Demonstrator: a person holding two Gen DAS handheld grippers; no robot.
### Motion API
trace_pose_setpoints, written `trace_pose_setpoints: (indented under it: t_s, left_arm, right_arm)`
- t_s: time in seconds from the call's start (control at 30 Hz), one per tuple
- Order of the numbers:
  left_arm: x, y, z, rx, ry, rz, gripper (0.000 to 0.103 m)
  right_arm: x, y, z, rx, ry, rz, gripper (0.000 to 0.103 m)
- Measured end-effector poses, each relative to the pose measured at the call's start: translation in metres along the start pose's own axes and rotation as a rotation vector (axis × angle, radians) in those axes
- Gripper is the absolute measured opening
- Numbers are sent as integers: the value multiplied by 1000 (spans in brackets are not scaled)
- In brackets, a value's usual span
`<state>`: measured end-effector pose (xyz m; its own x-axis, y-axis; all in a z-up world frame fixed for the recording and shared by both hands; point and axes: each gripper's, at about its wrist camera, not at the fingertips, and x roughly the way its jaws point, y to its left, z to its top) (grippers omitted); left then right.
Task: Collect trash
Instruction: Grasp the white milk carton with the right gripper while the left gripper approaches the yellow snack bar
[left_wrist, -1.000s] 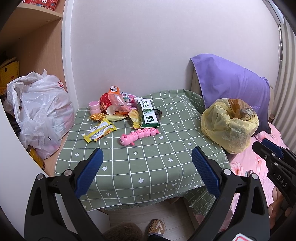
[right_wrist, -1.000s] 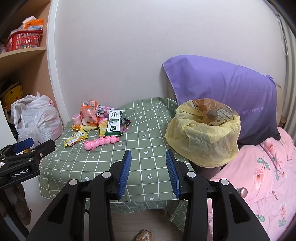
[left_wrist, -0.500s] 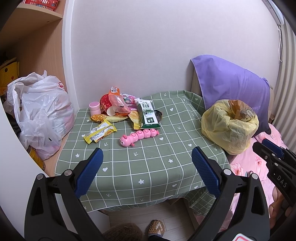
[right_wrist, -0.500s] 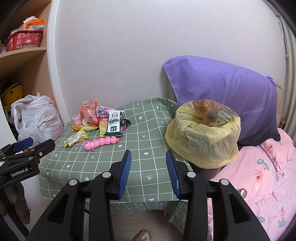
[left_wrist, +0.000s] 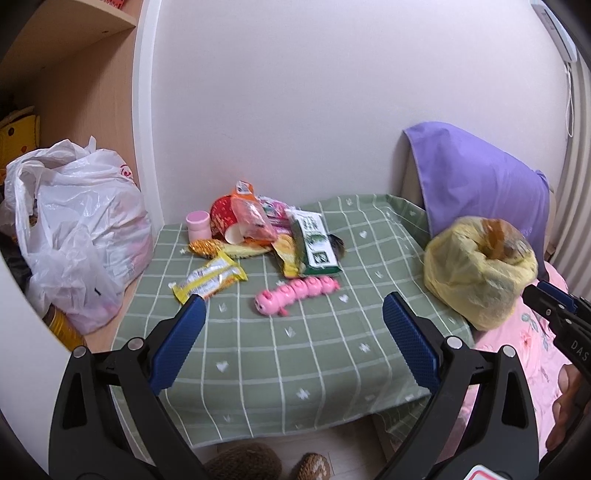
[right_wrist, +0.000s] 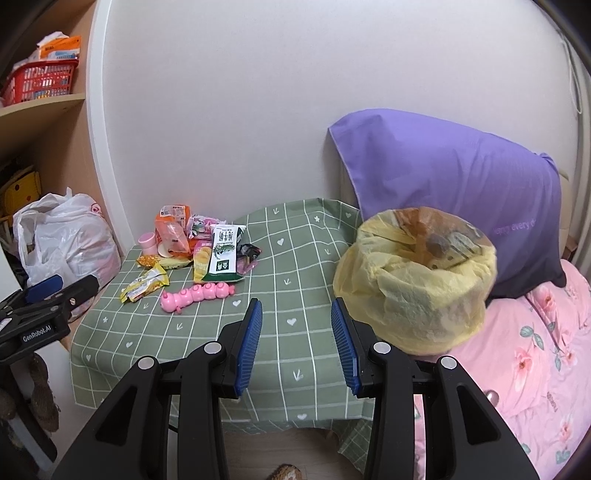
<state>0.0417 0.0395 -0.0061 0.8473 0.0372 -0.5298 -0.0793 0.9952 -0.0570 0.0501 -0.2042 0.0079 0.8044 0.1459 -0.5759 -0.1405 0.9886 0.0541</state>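
A heap of snack wrappers (left_wrist: 269, 232) (right_wrist: 199, 247) lies at the back of a small table under a green checked cloth (left_wrist: 295, 343) (right_wrist: 295, 280). Apart from the heap, nearer me, lies a yellow wrapper (left_wrist: 208, 277) (right_wrist: 144, 285). A yellow trash bag (left_wrist: 478, 264) (right_wrist: 417, 280), partly filled, stands at the table's right edge. My left gripper (left_wrist: 293, 338) hovers open over the front of the table, holding nothing. My right gripper (right_wrist: 296, 341) is open too, empty, just left of the bag.
A pink caterpillar toy (left_wrist: 295, 295) (right_wrist: 195, 295) lies mid-table and a small pink cup (left_wrist: 198, 224) stands at the back left. A full white plastic bag (left_wrist: 79, 229) sits left of the table. A purple pillow (right_wrist: 454, 184) and pink bedding (right_wrist: 535, 362) lie on the right.
Both grippers have moved closer to the table, so the wrappers and the bag look larger. Their jaws stand as wide as before.
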Motion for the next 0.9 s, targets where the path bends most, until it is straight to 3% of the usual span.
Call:
trace_pose_setpoints:
  t_s: [0.2, 0.4, 0.57, 0.77, 0.9]
  left_arm:
    - [43, 30, 22, -27, 5, 21, 94]
    - [97, 53, 38, -29, 125, 65, 94]
    - [125, 76, 49, 12, 173, 96, 94]
    - [143, 105, 42, -39, 226, 100, 90]
    - [163, 111, 23, -68, 294, 75, 85]
  right_arm:
    - [55, 5, 25, -10, 24, 61, 37]
    - [121, 20, 51, -56, 50, 131, 37]
    - [171, 34, 62, -92, 84, 224, 37]
    - [233, 62, 63, -168, 137, 283, 37]
    - [274, 87, 67, -163, 221, 390, 37]
